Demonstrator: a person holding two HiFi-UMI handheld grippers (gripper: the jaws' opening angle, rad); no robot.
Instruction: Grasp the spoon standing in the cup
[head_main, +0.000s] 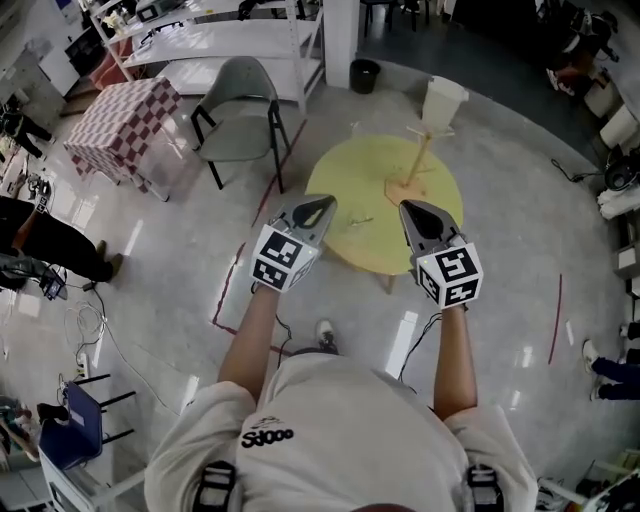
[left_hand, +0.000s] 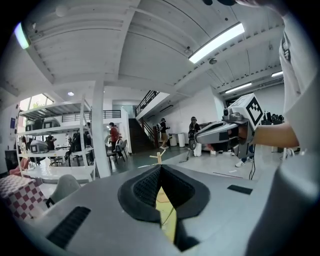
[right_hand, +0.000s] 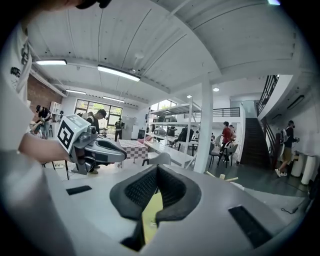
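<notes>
No cup or spoon shows clearly in any view. A round yellow table carries a wooden peg stand and a small thin thing, too small to name. My left gripper hangs over the table's left edge, its jaws closed with nothing between them. My right gripper hovers over the table's near right part, just short of the stand's base, and is also shut and empty. Each gripper shows in the other's view: the right gripper, the left gripper.
A white container stands beyond the table's far edge. A grey chair and a checked-cloth table are at the far left. A black bin sits by a pillar. A person stands at the left.
</notes>
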